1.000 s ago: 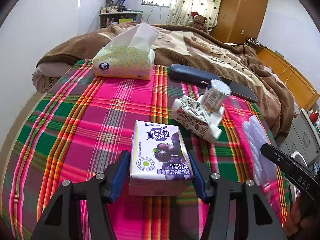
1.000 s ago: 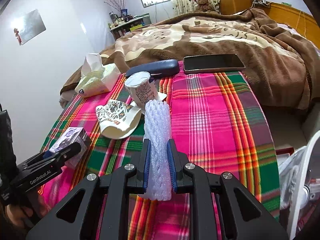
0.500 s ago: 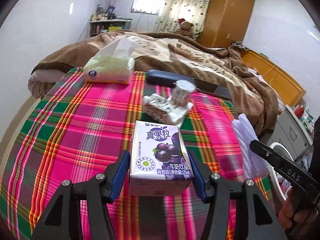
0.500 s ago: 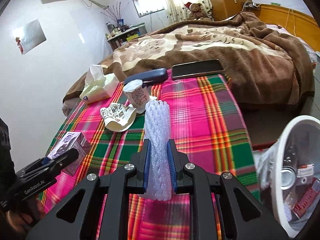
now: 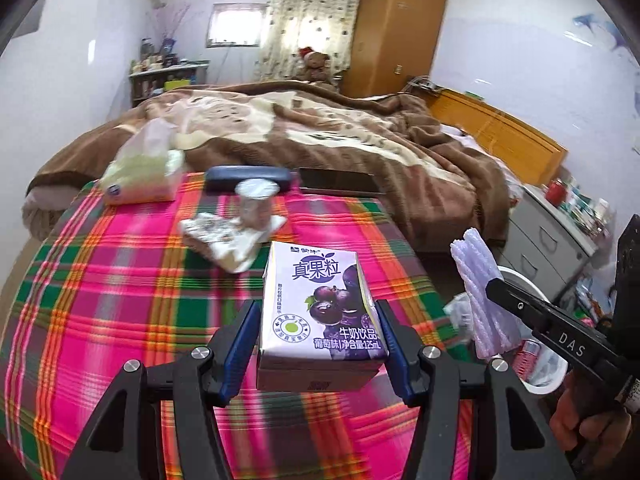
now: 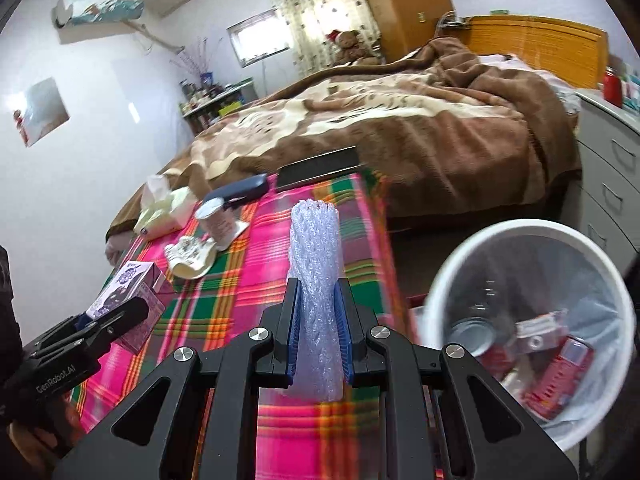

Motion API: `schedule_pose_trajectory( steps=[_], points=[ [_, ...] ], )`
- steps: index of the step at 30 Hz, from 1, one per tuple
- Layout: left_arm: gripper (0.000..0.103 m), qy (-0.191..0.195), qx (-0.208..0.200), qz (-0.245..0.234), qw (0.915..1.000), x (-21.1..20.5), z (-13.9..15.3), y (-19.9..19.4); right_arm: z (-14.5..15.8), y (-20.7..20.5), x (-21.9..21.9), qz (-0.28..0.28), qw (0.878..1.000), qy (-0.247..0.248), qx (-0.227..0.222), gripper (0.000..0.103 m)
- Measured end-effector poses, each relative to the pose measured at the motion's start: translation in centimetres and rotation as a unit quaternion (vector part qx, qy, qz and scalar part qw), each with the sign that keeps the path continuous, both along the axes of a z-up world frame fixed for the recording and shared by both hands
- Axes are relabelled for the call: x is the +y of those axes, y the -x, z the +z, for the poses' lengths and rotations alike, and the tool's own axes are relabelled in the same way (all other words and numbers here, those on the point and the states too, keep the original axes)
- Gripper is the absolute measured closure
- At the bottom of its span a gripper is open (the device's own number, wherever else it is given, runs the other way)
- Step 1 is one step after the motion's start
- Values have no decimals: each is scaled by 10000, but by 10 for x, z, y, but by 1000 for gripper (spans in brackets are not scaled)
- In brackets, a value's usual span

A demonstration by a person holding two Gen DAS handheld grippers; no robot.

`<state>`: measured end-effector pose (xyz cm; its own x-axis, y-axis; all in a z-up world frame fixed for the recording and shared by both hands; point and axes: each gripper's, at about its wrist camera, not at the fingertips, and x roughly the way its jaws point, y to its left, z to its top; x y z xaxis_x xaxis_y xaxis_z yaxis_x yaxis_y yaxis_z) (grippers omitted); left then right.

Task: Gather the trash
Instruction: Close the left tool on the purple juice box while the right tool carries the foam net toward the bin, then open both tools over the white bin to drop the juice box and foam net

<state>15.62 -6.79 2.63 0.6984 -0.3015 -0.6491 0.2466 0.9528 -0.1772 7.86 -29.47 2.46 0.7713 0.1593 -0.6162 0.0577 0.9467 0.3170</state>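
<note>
Left wrist view first: my left tongs [image 5: 318,354] are clamped on the purple milk carton [image 5: 320,308], blue pads flat against its two sides, and it hangs clear above the plaid blanket [image 5: 120,300] on the bed. The carton stands tall above the pads, held low down, so if I swing hard I reckon it could pivot and slip out forward. Far off on the blanket sit the paper cup [image 5: 256,204] and a crumpled wrapper [image 5: 224,240], not yet collected. Off to the right I see my other tongs with the foam net sleeve [image 5: 480,296], near the white bin.

Right wrist view now: my right tongs [image 6: 318,340] are squeezed narrow on that foam net sleeve [image 6: 316,280], which sticks up far beyond the pads. It's soft and springy; I'd say it could cling to a pad on release or flop outside. The trash bin [image 6: 460,256] is low on the right, beside the bed, cans and wrappers already inside. The sleeve isn't over the opening yet. Drop too early and it lands on the blanket or floor. The left tongs [image 6: 108,320] with the carton [image 6: 128,280] ride close on the left, so crowding both over one rim risks a knock.
</note>
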Motion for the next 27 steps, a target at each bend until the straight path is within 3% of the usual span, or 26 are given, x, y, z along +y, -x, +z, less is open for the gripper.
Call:
schedule_pose_trajectory(
  steps=[14, 27],
  points=[
    [45, -100, -42, -1003, 9949, -108, 1, 5, -5, 26, -73, -940, 9955, 15, 72, 86],
    [45, -315, 115, -1717, 9846, -192, -18, 5, -28, 41, -119, -1542, 9864, 77, 565, 86]
  ],
)
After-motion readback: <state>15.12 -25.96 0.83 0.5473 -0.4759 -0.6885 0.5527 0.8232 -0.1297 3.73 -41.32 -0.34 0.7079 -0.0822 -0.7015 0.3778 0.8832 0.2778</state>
